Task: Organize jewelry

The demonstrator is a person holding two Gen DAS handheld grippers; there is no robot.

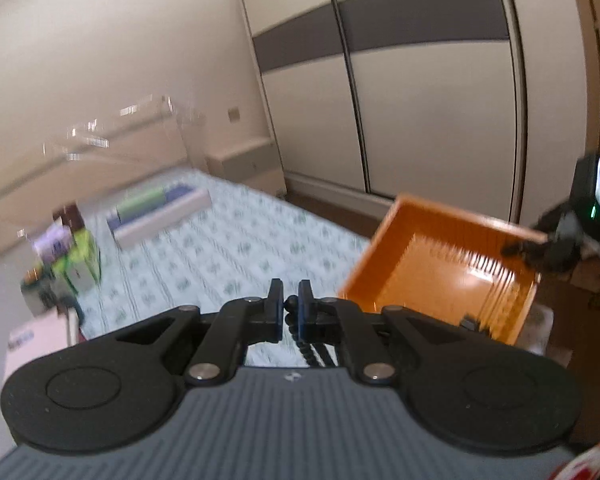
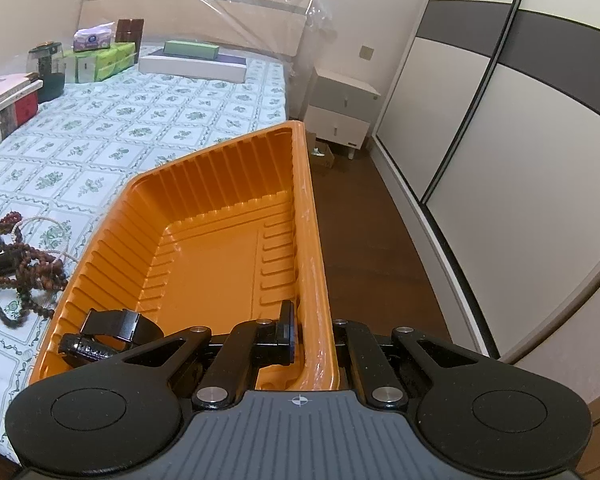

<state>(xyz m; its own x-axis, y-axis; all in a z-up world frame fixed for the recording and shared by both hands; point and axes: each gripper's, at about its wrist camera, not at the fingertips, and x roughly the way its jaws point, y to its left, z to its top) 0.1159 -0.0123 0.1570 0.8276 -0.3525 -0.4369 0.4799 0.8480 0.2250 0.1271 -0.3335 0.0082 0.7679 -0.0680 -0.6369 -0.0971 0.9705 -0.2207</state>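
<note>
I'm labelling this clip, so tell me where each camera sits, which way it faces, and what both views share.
Left wrist: sits on the left hand-held gripper, looks across the bed toward the wardrobe; its fingers pinch a black bead string.
Right wrist: sits on the right hand-held gripper, looks down into the orange tray whose rim it clamps; a black watch lies inside.
Shared: tray, bed, wardrobe.

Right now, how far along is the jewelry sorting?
Done: one black bracelet lies in the orange tray. In hand: the left claw is shut on a strand of dark beads, and the right claw clamps the tray's rim. Left: a tangle of brown bead strands on the bedsheet.
</note>
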